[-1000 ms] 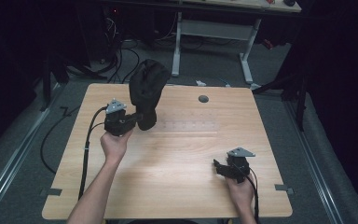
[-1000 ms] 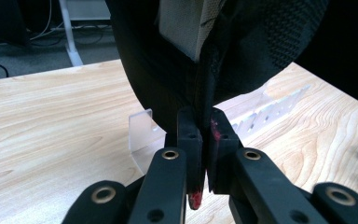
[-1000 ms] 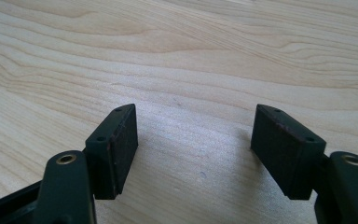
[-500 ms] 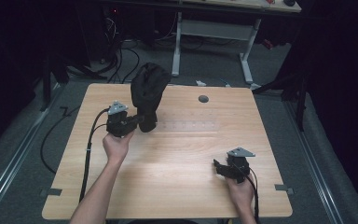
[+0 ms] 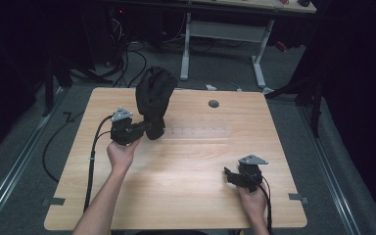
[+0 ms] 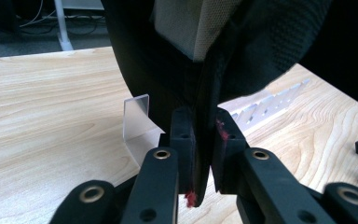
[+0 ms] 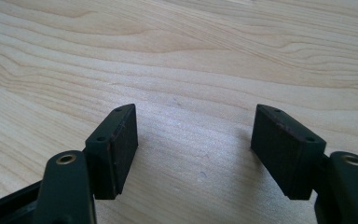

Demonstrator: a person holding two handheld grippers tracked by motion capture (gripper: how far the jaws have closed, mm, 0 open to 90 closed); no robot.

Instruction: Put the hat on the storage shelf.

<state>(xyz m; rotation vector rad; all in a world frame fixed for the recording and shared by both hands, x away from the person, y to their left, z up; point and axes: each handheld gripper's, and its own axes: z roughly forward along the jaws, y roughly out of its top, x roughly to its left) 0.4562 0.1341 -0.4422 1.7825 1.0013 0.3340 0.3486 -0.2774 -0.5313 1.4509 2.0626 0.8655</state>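
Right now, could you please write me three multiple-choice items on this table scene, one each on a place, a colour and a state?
1. Where on the table is the right gripper?
A. far left corner
B. near right part
C. middle of the far edge

2. What colour is the bag held by the left gripper?
A. black
B. white
C. yellow

3. How do the right gripper's jaws stand?
A. shut on the bag
B. shut on nothing
C. open with nothing between them

Answers:
1. B, as the high view shows it near the person's right hand.
2. A, as its fabric is black in the high view and the left gripper view.
3. C, as the right gripper view shows bare wood between the parted jaws.
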